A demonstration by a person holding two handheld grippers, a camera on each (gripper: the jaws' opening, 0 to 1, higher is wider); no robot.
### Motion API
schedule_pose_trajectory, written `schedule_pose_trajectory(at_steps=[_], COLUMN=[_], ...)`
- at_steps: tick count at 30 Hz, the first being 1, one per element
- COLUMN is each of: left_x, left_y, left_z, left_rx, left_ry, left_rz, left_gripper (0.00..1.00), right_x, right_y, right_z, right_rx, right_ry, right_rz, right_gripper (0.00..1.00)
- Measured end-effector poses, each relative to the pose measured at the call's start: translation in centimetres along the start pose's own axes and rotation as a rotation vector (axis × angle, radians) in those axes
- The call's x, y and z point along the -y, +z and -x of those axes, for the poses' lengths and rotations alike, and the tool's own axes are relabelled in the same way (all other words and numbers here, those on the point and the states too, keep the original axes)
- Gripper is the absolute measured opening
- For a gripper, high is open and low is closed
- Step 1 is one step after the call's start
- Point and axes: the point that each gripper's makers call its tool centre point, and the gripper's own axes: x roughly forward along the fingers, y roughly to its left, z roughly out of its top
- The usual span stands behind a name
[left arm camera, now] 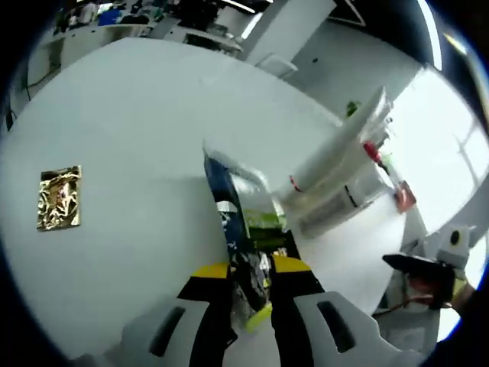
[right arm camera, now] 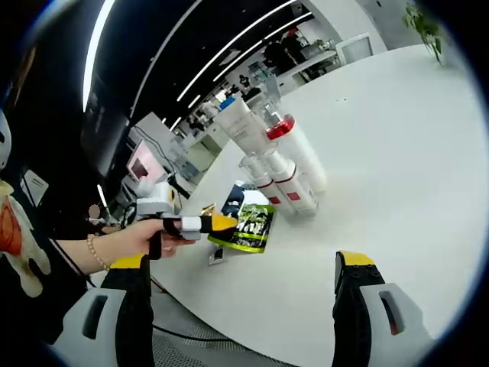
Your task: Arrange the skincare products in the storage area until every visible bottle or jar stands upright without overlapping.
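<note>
**Left gripper view: soft sachet pinched, bottles standing ahead**

Left gripper view puts my left gripper (left arm camera: 252,283) pressed together on a flat pouch (left arm camera: 243,229), dark blue and green, held edge-on just above the white table (left arm camera: 137,115); I judge it light, limp and slick, so a grip near its lower edge, as now, will let it flop; a pinch closer to the middle would steady it; standing it upright looks doubtful without something to lean on.

Beyond the jaws and to the right stand the white bottles (left arm camera: 336,153) with red bands, close together; rigid plastic, probably light, best taken round the body.

Far left of the jaws lies a gold foil packet (left arm camera: 59,199), flat.

My right gripper (right arm camera: 244,306) is spread wide, holding nothing, well short of the bottles (right arm camera: 286,176); the pouch (right arm camera: 248,225) shows pale lettering too blurred to read.
</note>
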Motion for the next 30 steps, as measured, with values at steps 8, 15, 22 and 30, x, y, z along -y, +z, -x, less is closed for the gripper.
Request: schedule_pose_trajectory(at_steps=[8,15,22,30], left_x=[-0.27,-0.47,-0.64,-0.87], left_y=[-0.31,-0.42,-0.37,0.0], left_z=[0.15,0.41,0.63,0.81], left_rx=[-0.018,-0.033,-0.038,-0.03], left_ry=[0.038,0.057,0.076,0.09], left_rz=[-0.041,-0.058,-0.101,-0.13], left_gripper=[0.18,0.23,0.25,0.26], right_x=[0.31,0.47,0.24,0.31], right_y=[-0.02,-0.02,-0.07,-0.06], right_z=[0.1,0.19,0.06,0.05], right_rx=[0.003,0.01,0.01,0.01], right_ry=[0.002,0.001,0.004,0.002], right_rz=[-0.005,-0.017,-0.022,-0.02], right_gripper=[1.0,1.0,1.0,1.0])
